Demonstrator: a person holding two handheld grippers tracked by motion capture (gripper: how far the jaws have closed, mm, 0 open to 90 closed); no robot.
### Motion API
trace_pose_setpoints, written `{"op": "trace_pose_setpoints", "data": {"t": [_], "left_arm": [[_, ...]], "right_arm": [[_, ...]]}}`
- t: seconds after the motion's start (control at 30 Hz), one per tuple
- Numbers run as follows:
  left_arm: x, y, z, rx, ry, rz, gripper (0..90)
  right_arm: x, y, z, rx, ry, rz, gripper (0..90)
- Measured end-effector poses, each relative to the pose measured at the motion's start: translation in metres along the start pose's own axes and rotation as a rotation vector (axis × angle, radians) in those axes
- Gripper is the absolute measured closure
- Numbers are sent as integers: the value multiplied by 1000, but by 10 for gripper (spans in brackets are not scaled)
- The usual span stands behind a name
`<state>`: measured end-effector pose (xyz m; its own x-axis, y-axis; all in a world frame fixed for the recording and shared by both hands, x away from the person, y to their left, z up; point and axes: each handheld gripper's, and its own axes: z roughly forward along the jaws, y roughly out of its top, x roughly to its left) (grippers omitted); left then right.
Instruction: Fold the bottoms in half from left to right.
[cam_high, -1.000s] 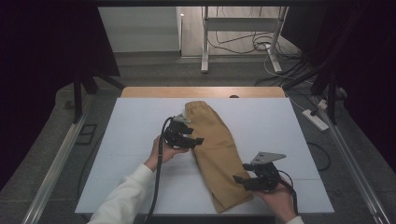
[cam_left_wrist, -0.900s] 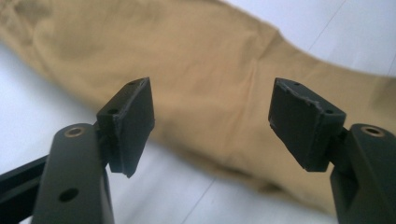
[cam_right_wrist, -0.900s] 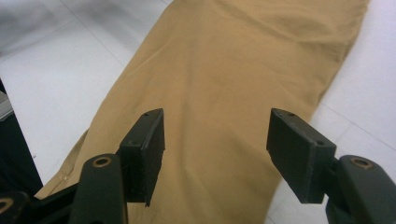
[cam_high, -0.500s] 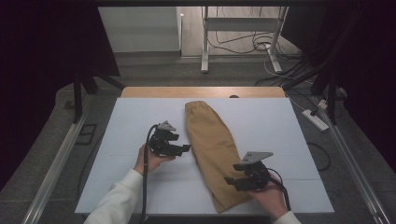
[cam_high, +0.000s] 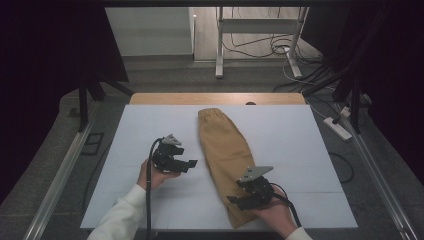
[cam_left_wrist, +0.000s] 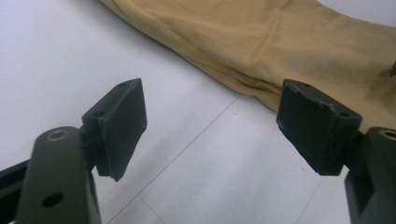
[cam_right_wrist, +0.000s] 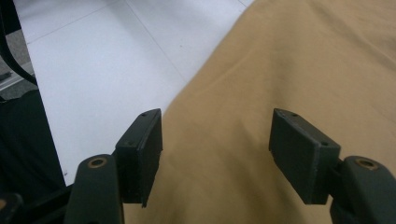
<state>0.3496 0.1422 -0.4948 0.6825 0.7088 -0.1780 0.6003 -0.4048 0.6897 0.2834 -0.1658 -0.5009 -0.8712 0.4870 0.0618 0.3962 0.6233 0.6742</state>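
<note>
Tan trousers (cam_high: 225, 150), folded into a long narrow strip, lie lengthwise on the white table top (cam_high: 310, 150). My left gripper (cam_high: 192, 163) is held over bare table just left of the cloth, jaws pointing right at its edge. In the left gripper view the left gripper (cam_left_wrist: 210, 107) has nothing between its pads, the trousers (cam_left_wrist: 261, 42) lie beyond them, and the jaws have just been opening. My right gripper (cam_high: 235, 201) hovers over the trousers' near end. In the right gripper view the right gripper (cam_right_wrist: 215, 135) stands open above the tan cloth (cam_right_wrist: 289, 70).
A strip of wooden table (cam_high: 165, 98) shows past the white top's far edge. A power strip (cam_high: 340, 128) and cables lie on the floor at the right. Metal stand legs (cam_high: 219, 50) rise behind the table.
My left gripper has drawn back to the left, off the trousers' edge onto bare table. My right gripper has shifted left onto the trousers' near end.
</note>
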Motion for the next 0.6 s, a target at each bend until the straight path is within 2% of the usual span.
{"op": "trace_pose_setpoints", "data": {"t": [0.23, 0.37, 0.57, 0.6], "left_arm": [[1, 0, 0, 2, 6, 1, 232], [2, 1, -1, -1, 8, -1, 230], [2, 2, 0, -2, 9, 5, 227], [2, 3, -1, -1, 10, 6, 227]], "right_arm": [[10, 8, 14, 20, 0, -42, 332], [14, 11, 26, 53, -7, -59, 319], [20, 10, 41, 103, -66, -98, 316], [20, 10, 41, 101, -68, -91, 329]]}}
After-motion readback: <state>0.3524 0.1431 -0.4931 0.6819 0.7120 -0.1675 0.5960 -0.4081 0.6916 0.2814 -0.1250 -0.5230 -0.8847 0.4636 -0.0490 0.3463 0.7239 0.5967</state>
